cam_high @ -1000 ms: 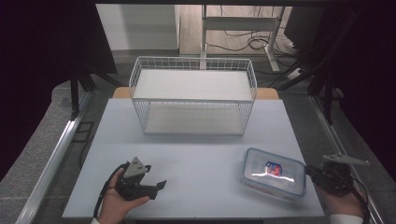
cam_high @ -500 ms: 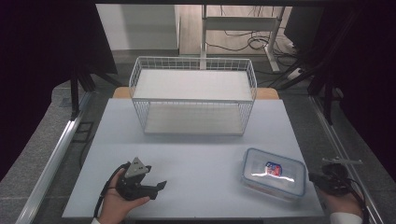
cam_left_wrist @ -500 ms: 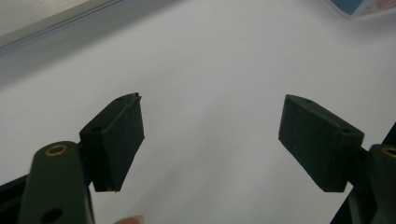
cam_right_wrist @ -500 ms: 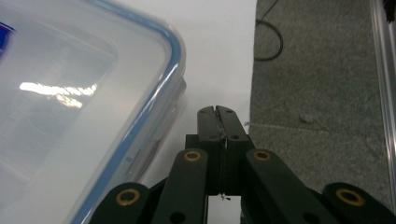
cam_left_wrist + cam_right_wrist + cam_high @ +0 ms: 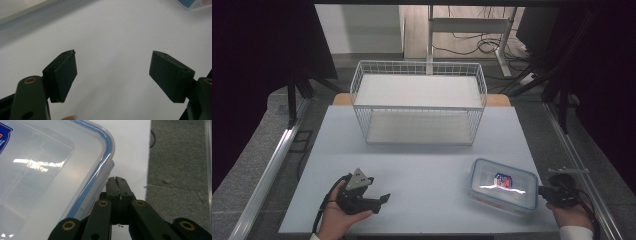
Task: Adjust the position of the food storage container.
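A clear plastic container [image 5: 502,185] with a blue-sealed lid and a red and blue label lies at the front right of the white table [image 5: 422,170]. My right gripper [image 5: 543,191] is at its right side. In the right gripper view its jaws are pressed together, and the right gripper [image 5: 117,180] has its tips against the container [image 5: 45,170] just under the lid's rim, with nothing seen between them. My left gripper [image 5: 379,189] rests at the front left in a hand and points right. The left gripper [image 5: 112,72] is open wide over bare table.
A white wire basket [image 5: 419,102] stands at the back middle of the table, open at the top. Grey floor and a metal rail [image 5: 267,175] run along the left side. The table's right edge lies just beyond the container.
My right gripper has shifted a little left, closer to the container's side. The left gripper and the container have stayed where they were.
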A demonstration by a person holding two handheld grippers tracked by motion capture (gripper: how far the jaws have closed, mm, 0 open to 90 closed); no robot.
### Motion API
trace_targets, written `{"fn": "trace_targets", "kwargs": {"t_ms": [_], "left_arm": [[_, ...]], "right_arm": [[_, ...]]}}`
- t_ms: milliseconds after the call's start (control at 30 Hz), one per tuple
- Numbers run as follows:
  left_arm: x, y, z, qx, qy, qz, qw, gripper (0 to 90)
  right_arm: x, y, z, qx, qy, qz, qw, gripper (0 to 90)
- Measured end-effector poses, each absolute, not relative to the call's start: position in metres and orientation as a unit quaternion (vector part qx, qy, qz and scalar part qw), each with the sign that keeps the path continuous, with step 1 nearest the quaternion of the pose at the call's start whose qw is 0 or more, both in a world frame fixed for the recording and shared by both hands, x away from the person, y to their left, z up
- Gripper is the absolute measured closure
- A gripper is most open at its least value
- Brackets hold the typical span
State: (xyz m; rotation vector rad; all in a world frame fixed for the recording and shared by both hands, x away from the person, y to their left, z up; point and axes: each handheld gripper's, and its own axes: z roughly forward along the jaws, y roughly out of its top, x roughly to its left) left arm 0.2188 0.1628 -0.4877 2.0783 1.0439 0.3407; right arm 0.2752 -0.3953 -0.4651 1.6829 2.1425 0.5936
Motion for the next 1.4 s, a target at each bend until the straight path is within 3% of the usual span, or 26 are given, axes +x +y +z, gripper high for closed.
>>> {"fn": "trace_targets", "kwargs": {"t_ms": [600,1400], "left_arm": [[0.22,0.167,-0.488,0.813,0.415,0.138,0.385,21.6],[0.223,0.17,-0.489,0.811,0.418,0.144,0.382,21.6]], "right_arm": [[0.291,-0.347,-0.466,0.559,0.784,0.223,0.153,89.0],[0.319,-0.243,-0.474,0.48,0.835,0.239,0.121,89.1]]}}
